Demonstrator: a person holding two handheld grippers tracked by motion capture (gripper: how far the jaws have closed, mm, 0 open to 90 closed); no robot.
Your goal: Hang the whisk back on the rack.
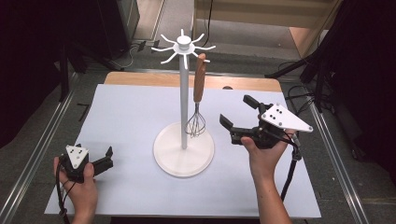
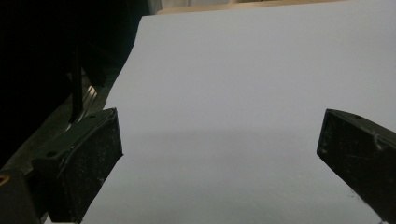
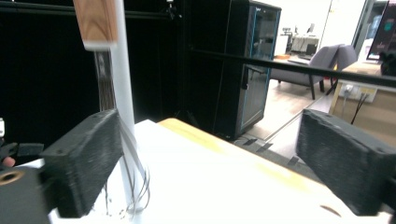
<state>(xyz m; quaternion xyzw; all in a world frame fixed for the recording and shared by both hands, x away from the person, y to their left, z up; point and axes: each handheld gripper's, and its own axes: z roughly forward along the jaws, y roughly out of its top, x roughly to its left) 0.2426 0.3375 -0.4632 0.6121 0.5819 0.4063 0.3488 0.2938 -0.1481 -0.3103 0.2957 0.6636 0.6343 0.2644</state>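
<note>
Wooden-handled whisk (image 1: 198, 98) is seen hung from the white rack (image 1: 184, 93) at the table (image 1: 126, 116) centre, flanked by the released right gripper (image 1: 239, 112) nearby and the released left gripper (image 1: 108, 157) near the front-left edge.

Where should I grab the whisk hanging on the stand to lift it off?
Probably grip the whisk by its wooden handle, coming level from the right gripper side. The handle hangs upright and exposed there; the stand's pole blocks the left, and the wires look springy.
</note>
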